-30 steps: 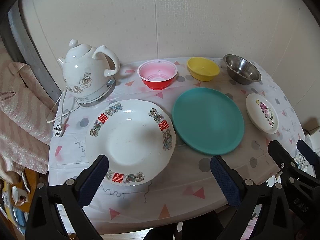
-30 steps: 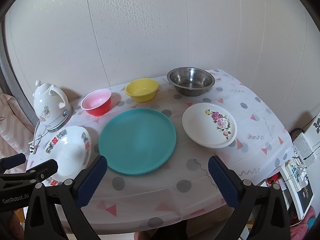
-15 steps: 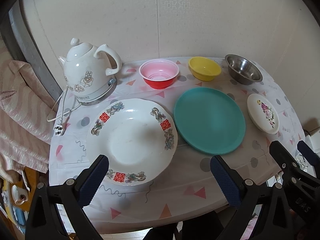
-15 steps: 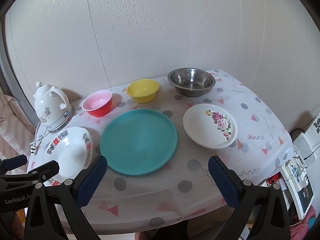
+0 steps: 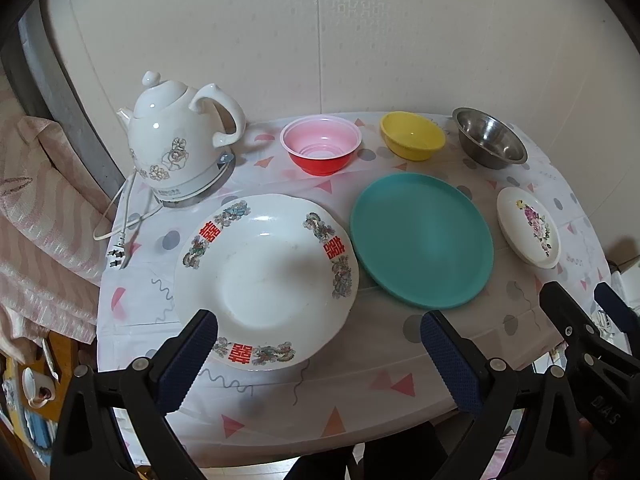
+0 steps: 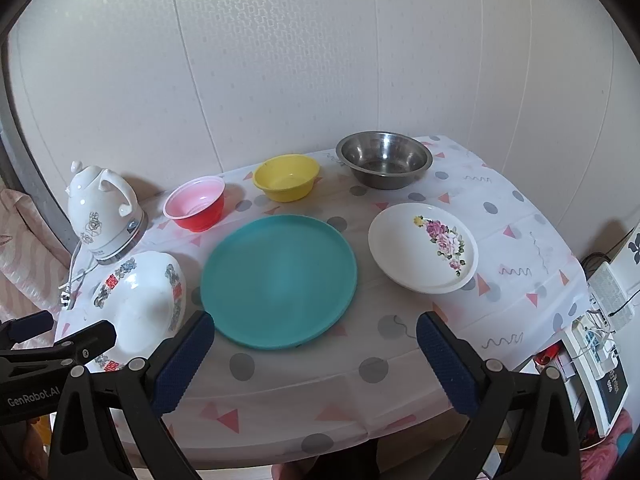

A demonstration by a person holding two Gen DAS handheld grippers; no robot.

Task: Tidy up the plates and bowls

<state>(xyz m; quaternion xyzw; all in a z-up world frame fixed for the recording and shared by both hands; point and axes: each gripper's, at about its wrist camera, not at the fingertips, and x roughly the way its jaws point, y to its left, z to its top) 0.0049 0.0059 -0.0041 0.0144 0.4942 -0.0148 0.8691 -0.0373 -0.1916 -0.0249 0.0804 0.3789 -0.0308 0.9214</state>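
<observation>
- Soft, even indoor light, fairly bright, no harsh glare.
- Gentle shadows on the desk (image 6: 520, 208) beyond the fingers (image 6: 182, 364).
- Fisheye bends walls; dark vignette corners.
- Focus crisp throughout.

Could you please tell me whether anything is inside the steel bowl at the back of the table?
The steel bowl looks empty: its bare metal bottom shows in the right wrist view. Its near inner wall is hidden by the rim.

Front row on the table, left to right: large white red-lettered plate (image 5: 266, 280), round teal plastic plate (image 5: 422, 240), small white floral dish (image 5: 528, 226); pink-and-red plastic bowl (image 5: 321, 145), yellow plastic bowl (image 5: 412, 135), round steel bowl (image 5: 490, 143) behind.
</observation>
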